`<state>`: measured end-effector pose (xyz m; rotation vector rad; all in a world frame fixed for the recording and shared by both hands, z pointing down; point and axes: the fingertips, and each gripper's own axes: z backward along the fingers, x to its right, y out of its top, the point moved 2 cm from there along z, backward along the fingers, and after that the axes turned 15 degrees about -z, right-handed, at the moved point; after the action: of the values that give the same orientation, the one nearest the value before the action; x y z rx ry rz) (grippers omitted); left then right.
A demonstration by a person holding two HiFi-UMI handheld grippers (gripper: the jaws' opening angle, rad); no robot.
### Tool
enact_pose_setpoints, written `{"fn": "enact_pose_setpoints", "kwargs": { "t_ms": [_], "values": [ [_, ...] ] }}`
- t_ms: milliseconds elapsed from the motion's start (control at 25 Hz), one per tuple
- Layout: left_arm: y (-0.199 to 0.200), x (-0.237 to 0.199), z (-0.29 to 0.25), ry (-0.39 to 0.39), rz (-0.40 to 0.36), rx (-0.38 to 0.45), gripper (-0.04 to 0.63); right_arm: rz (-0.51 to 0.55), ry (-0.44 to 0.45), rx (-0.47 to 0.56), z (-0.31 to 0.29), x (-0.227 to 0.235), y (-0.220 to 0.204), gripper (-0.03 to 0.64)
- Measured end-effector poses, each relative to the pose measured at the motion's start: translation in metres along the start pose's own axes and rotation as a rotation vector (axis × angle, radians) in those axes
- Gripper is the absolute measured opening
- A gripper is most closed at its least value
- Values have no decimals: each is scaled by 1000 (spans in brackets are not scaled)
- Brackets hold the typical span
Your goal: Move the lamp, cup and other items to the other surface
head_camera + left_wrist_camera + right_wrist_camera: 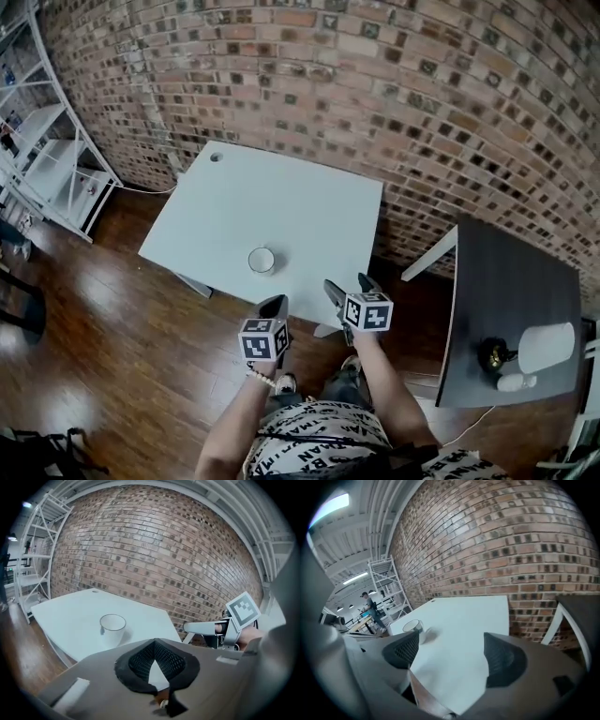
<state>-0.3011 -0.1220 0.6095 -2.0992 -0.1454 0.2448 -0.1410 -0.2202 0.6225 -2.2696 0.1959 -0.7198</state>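
Cup (262, 260): one, near front edge of white table (281, 187) | lamp (536, 349): one, with one small white item (516, 382), at near right corner of dark table (497, 281) | left gripper (154, 641): jaws pressed together, nothing held | right gripper (452, 651): jaws spread, empty | advice: the cup is probably best taken across its rim by the right gripper and kept upright.

The floor (112, 309) is glossy wood, the wall (375, 75) rough brick, the white table (281, 197) smooth and matt.

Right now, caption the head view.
Left gripper shut, right gripper open, both empty, near a white table with one cup; lamp on dark table.
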Motion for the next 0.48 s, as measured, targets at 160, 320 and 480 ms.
{"fn": "enact_pose_setpoints", "kwargs": {
  "t_ms": [160,320,480],
  "values": [
    [8,37,-12,-104,-67,10,2,-66,-84,88,53,35,-2,446],
    [12,63,-12,-165,-97,5,2,-127,-132,129,89,53,-12,446],
    [18,97,-22,-256,-155,-10,2,-169,-174,187,121,71,-9,447]
  ]
}}
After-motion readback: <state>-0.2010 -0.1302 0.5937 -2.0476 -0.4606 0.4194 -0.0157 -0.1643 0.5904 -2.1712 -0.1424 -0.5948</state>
